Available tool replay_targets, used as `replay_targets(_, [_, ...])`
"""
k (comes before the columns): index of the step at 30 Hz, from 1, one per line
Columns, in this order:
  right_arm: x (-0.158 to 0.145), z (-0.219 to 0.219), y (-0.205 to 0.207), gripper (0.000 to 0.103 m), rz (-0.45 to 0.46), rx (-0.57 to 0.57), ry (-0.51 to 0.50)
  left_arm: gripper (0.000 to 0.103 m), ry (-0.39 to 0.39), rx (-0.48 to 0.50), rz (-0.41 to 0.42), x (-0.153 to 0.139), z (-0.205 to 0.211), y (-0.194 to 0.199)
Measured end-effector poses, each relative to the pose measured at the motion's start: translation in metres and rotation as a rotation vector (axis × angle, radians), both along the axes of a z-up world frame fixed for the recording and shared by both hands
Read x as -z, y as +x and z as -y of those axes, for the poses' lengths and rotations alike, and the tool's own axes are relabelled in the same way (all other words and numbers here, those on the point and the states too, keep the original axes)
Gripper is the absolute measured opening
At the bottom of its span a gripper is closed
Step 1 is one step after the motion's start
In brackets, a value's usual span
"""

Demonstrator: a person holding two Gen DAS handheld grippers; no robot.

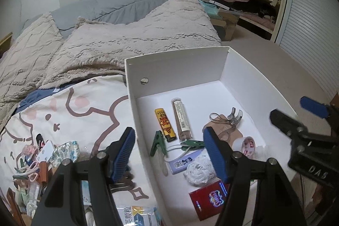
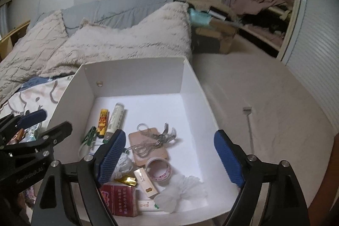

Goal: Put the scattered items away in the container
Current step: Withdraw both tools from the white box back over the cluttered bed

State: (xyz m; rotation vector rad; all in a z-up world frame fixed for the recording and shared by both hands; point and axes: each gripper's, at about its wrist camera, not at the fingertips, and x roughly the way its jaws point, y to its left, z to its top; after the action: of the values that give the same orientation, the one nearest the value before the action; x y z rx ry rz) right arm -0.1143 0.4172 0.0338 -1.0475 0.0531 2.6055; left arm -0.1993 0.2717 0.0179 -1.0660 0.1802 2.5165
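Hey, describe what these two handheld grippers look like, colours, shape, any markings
Both match. The left gripper and right gripper each have black angular linkage arms joined by round silver pivot bolts, ending in two flat fingers faced with blue ribbed pads. White lettering is printed on the black bodies, too blurred to read fully. No cables, sleeves or hands are visible.

One white box (image 1: pixel 180 69) is seen, and in it are counted one yellow lighter (image 1: pixel 165 124), one clear tube (image 1: pixel 181 120), two green clothes pegs (image 1: pixel 157 142), one pair of clear-handled scissors (image 1: pixel 224 120), one tape roll (image 1: pixel 246 146), one red packet (image 1: pixel 208 200) and one white crumpled wad (image 1: pixel 198 171). One small blue-labelled pack (image 1: pixel 180 163) and one gold wrapper (image 2: pixel 126 180) are also counted there. Outside the box, toward the bed's near left corner, one heap of small items (image 1: pixel 34 162) is seen, its pieces too tangled to be counted.
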Motion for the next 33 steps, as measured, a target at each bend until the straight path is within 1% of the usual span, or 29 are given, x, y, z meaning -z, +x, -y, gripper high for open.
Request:
replay_targets(2, [-0.001, -0.001, 0.002, 0.1, -0.012, 0.002, 0.01, 0.085, 0.003, -0.013, -0.017, -0.003, 0.004, 0.002])
replay_targets(3, [-0.001, -0.001, 0.002, 0.1, -0.013, 0.006, 0.014, 0.087, 0.003, -0.016, -0.021, -0.004, 0.006, 0.003])
replay_targets(5, [0.0, -0.003, 0.003, 0.101, -0.017, 0.02, 0.022, 0.098, 0.006, -0.019, -0.025, -0.006, 0.008, 0.004])
replay_targets(7, [0.001, -0.004, 0.003, 0.103, -0.022, 0.036, 0.024, 0.103, 0.013, -0.019, -0.032, -0.008, 0.011, 0.006])
replay_targets(18, [0.003, -0.008, 0.009, 0.103, -0.058, 0.082, -0.008, 0.103, 0.031, -0.031, -0.026, -0.009, 0.026, 0.009])
replay_targets(24, [0.004, -0.006, 0.01, 0.103, -0.063, 0.082, -0.012, 0.103, 0.038, -0.045, -0.039, -0.013, 0.035, 0.011])
replay_targets(28, [0.002, -0.005, 0.012, 0.103, -0.079, 0.073, -0.035, 0.103, 0.044, -0.059, -0.046, -0.014, 0.045, 0.012])
replay_targets(33, [0.0, 0.002, 0.011, 0.103, -0.098, 0.052, -0.06, 0.103, 0.053, -0.091, -0.055, -0.014, 0.066, 0.012])
